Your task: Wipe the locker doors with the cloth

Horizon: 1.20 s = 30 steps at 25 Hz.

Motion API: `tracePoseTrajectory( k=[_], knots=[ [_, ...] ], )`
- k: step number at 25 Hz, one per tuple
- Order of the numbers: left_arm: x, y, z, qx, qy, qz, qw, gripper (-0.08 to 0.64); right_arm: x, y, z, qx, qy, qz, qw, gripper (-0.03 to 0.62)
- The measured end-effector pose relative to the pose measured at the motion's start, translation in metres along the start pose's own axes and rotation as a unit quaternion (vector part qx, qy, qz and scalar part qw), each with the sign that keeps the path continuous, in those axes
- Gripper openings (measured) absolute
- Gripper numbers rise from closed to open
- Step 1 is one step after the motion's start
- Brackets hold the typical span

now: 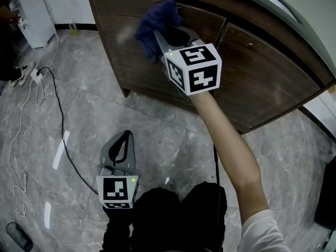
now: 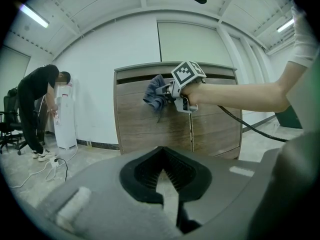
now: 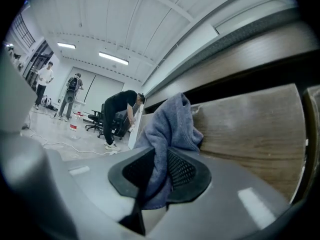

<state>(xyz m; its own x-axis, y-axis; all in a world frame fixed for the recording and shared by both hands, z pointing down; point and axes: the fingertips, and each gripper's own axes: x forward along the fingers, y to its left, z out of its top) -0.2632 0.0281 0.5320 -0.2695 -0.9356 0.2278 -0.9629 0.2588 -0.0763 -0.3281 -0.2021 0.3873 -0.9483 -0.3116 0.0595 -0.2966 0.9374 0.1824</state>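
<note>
A blue cloth (image 1: 157, 20) is pinched in my right gripper (image 1: 165, 35) and pressed against the upper part of a brown wooden locker door (image 1: 126, 56). In the right gripper view the cloth (image 3: 167, 129) hangs between the jaws of the right gripper (image 3: 159, 156), right beside the door (image 3: 250, 129). The left gripper view shows the cloth (image 2: 155, 95) bunched on the left door (image 2: 140, 129). My left gripper (image 1: 125, 136) hangs low over the marble floor, shut with nothing in it, and stands apart from the lockers. A second door (image 1: 257, 77) lies to the right.
A black cable (image 1: 58, 109) and a white one run across the floor to a power strip (image 1: 35, 75) at the left. A person (image 2: 40, 109) bends over a white appliance (image 2: 65, 119) left of the lockers. Office chairs (image 2: 7, 121) stand farther left.
</note>
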Motion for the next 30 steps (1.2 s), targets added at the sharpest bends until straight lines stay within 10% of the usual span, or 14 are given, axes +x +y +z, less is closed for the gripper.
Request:
tracePoseTrajectory(
  k=[30],
  knots=[
    [0.009,0.035,-0.038,-0.023,0.029,0.022,0.9991,0.000,0.048,0.069,-0.225,0.027,0.165,0.035,0.985,0.080]
  ],
)
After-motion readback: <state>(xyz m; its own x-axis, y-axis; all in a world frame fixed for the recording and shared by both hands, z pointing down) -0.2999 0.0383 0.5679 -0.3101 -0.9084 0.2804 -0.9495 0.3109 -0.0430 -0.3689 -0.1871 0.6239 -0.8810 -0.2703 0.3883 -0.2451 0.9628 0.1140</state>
